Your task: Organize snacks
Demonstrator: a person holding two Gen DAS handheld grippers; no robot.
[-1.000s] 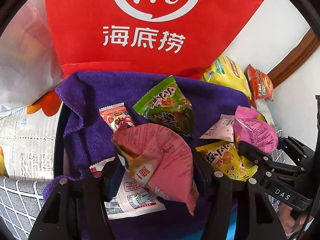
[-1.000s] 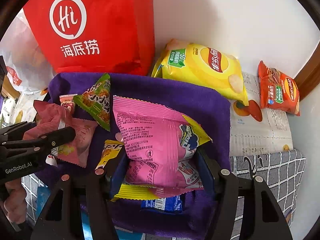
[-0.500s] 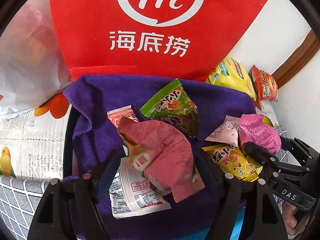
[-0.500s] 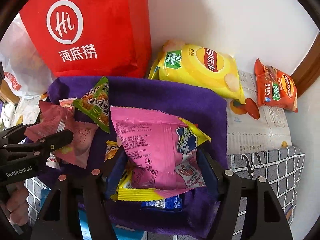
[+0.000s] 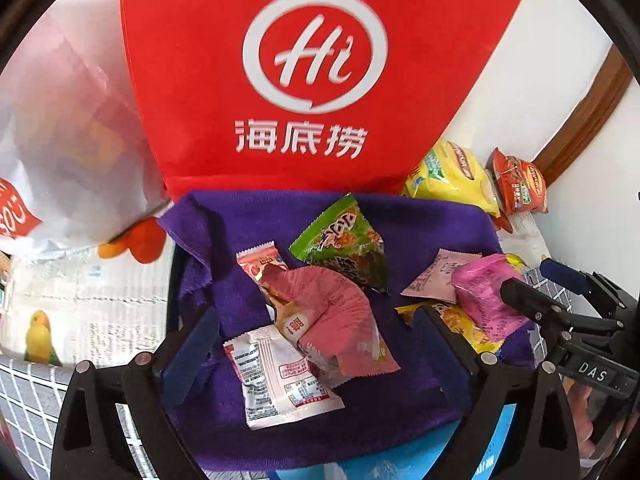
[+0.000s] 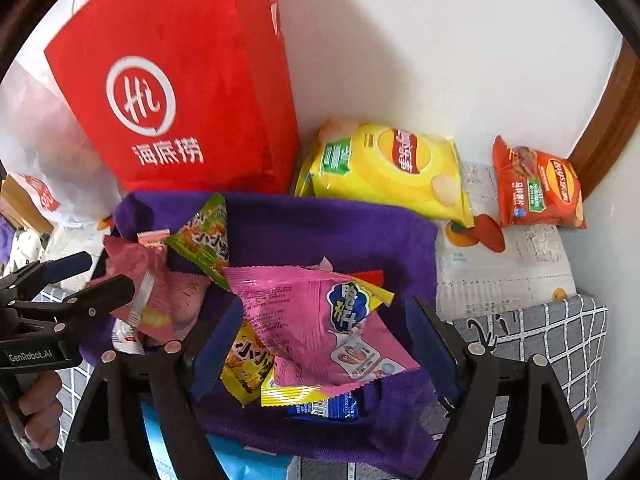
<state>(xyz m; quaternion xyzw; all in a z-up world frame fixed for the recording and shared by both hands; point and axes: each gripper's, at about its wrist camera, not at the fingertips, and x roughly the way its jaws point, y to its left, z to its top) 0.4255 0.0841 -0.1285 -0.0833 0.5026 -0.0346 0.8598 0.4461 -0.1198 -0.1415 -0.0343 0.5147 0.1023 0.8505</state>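
Reading "Hi" in a white speech-bubble ring with "海底捞" beneath, on the red bag. Showing "GenRobot.AI" on the left tool body in the right wrist view, and "DAS" on the right tool body in the left wrist view. Carrying the Lay's roundel on the yellow chip bag and "Lay's" on the orange chip bag, a white "脆" on the crumpled pink packet; fine print on the other wrappers too small to read.
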